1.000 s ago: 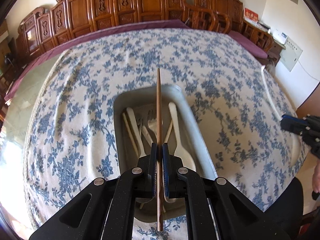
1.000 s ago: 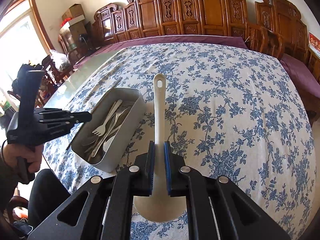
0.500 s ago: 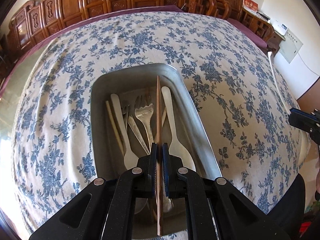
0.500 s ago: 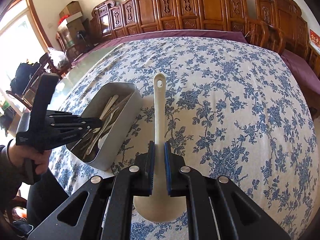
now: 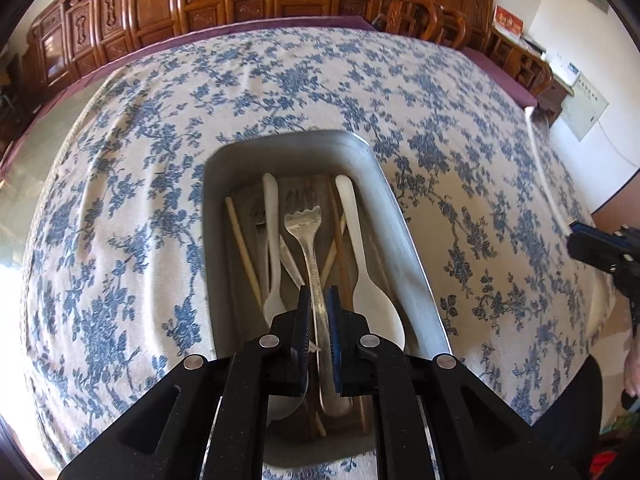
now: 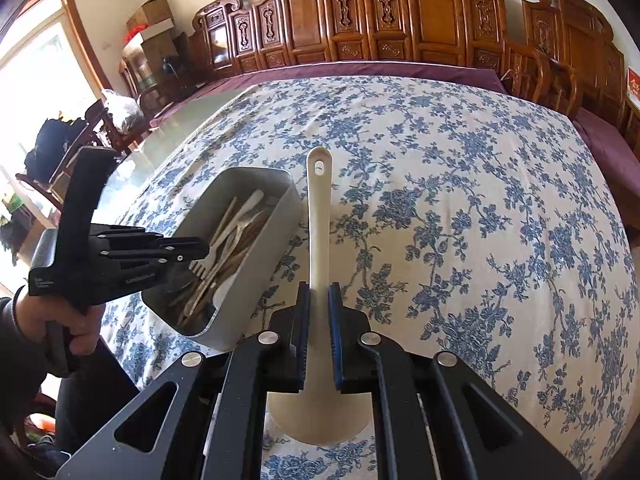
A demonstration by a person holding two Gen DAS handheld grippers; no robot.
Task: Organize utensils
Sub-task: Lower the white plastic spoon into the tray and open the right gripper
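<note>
Tablecloth point(image 6: 460, 208) blue-floral, covering table; carved wooden chairs point(image 6: 400, 24) behind.

We see a table point(image 6: 460, 208) under a blue-flowered cloth point(image 5: 132, 184). A grey metal tray point(image 6: 276, 220) of cutlery sits on the cloth near its near-left side; a purple undercloth point(image 6: 360, 70) borders the far edge.

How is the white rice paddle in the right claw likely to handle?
The white rice paddle is probably stiff: its handle juts straight from the right claw. Seems light plastic. Smooth surface, narrow neck grip, so it may swivel.
</note>
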